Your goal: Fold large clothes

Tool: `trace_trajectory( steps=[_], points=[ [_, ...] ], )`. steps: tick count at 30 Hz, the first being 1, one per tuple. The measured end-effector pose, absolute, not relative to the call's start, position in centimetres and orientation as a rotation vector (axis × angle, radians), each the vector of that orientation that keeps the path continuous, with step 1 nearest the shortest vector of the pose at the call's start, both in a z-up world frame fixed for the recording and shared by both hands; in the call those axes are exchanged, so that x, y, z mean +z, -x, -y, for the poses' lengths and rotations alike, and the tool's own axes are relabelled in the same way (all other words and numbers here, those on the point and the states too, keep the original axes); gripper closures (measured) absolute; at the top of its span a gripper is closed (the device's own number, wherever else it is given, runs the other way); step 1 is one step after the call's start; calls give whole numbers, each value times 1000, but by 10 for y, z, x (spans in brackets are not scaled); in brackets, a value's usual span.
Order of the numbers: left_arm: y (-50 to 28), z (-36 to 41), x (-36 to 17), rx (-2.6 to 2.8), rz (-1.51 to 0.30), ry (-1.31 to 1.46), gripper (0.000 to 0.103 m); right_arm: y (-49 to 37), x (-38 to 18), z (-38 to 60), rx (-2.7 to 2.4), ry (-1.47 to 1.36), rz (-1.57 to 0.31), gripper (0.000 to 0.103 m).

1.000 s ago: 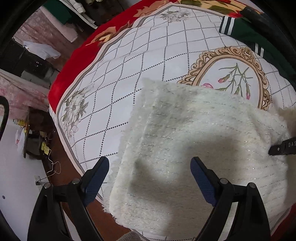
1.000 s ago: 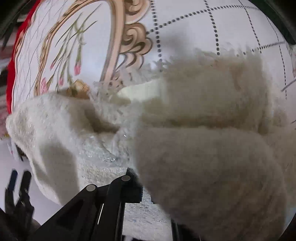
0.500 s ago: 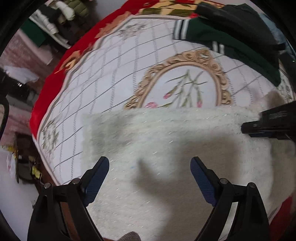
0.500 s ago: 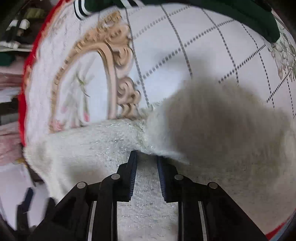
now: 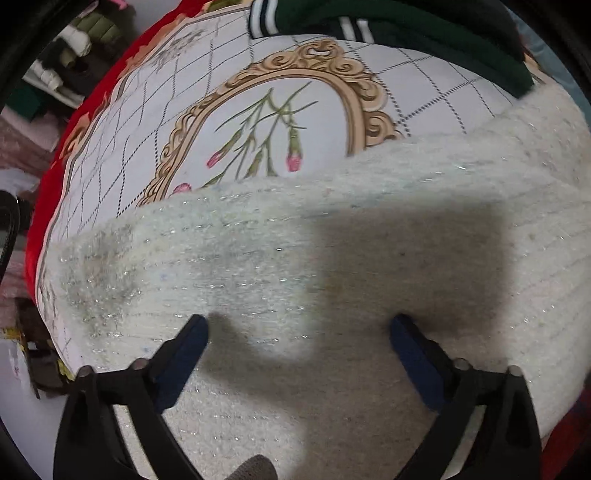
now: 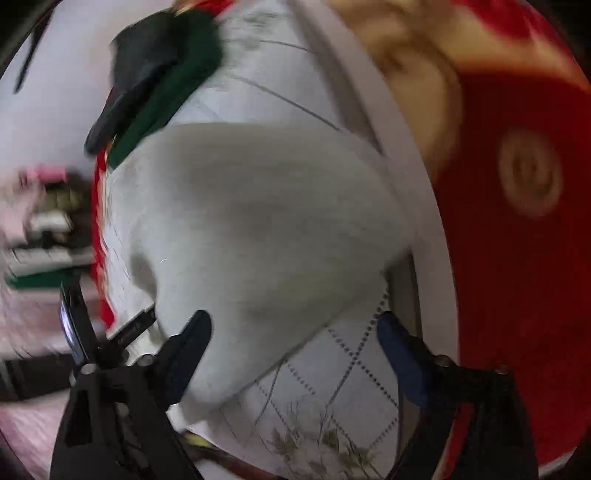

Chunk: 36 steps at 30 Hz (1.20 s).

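Note:
A cream fuzzy knit garment point(image 5: 332, 266) lies folded flat on the patterned bed cover point(image 5: 258, 92). My left gripper point(image 5: 299, 332) is open and hovers just above the garment's near part, holding nothing. In the blurred right wrist view the same garment point(image 6: 258, 221) lies on the cover, and my right gripper point(image 6: 295, 328) is open and empty over its near edge. The left gripper's fingers point(image 6: 74, 321) show at the left of that view.
A dark green garment with white stripes point(image 5: 406, 33) and a black one point(image 6: 144, 59) lie at the far side of the cover. The cover's red border point(image 6: 517, 258) runs on the right. Cluttered shelves point(image 5: 62, 74) stand beyond the bed at left.
My right gripper has opened and let go of the cream garment, then swung away to the right. My left gripper stayed open and moved forward over the garment.

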<state>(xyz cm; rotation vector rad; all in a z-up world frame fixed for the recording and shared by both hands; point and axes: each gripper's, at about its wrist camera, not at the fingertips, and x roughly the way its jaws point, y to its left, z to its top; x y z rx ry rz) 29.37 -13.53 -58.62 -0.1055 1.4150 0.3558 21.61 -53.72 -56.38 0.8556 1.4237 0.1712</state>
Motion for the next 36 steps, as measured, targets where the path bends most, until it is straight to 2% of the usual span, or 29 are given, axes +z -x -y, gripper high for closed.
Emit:
trace_trajectory(
  steps=[3,6,7,8,9,10,11,19,25,29,32,36],
  points=[
    [-292,131,-587,337,-1410,136,0,-228,-592,545,281,-1068,-1274,23],
    [-295,138,-586,328,-1393,68,0,-250,-608,536,348,-1164,-1186,23],
    [-297,141,-585,329,-1385,47,0,-257,-611,529,357,-1199,-1160,32],
    [-300,145,-583,331,-1369,13,0,-262,-613,524,351,-1223,-1144,51],
    [-304,148,-583,330,-1363,-2,0,-264,-612,522,342,-1232,-1125,61],
    [-309,150,-582,323,-1364,-7,0,-266,-603,522,336,-1232,-1083,70],
    [-315,154,-582,312,-1364,-2,0,-266,-595,524,331,-1228,-1062,73],
    [-356,251,-587,37,-1337,31,2,-241,-478,562,199,-990,-934,75],
    [-378,285,-578,-99,-1320,81,2,-232,-425,587,73,-771,-904,75],
    [-359,232,-542,4,-1274,213,2,-240,-391,540,101,-522,-920,76],
    [-312,150,-515,149,-1246,462,2,-247,-377,484,148,-356,-956,76],
    [-243,58,-495,378,-1211,580,2,-244,-375,385,278,-103,-978,76]
  ],
)
